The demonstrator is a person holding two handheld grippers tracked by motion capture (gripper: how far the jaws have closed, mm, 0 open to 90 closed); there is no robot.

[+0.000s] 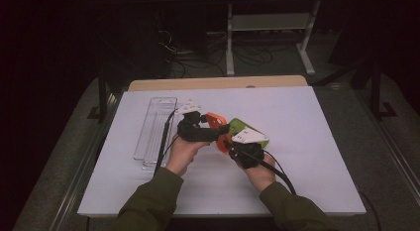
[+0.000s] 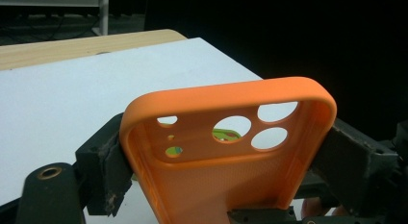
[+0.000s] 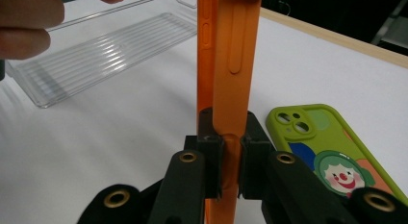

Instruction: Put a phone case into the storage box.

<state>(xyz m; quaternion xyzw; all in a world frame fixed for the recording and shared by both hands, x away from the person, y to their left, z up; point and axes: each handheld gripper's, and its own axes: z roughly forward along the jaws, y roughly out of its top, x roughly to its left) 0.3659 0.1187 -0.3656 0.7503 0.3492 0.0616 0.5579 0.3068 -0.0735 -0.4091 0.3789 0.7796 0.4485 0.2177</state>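
1. The right gripper (image 3: 230,159) is clamped on the thin edge of the orange phone case (image 3: 228,65), which is held upright above the table (image 3: 120,152). Only a narrow strip of the case is pinched there, so the case could slip out or twist if it is pulled sideways.

2. The left gripper (image 2: 216,156) is closed across the width of the same orange phone case (image 2: 226,152), with its jaws pressing on the two long sides near the camera holes. The case looks soft, so it could be bent or squeezed out of shape if the pressure is too strong.

3. The case is held by both grippers at once, in the air between the two hands. If the hands are moved in different directions, the case may be stretched, or it may spring out of one grip.

4. The green phone case (image 3: 337,152) lies flat on the table, just beside the right gripper. It could be pushed away if the hands are lowered carelessly.

5. The clear tray (image 1: 156,129) stands at the left, apart from the grippers. A cable (image 1: 163,142) hangs over it, so it could be dragged.
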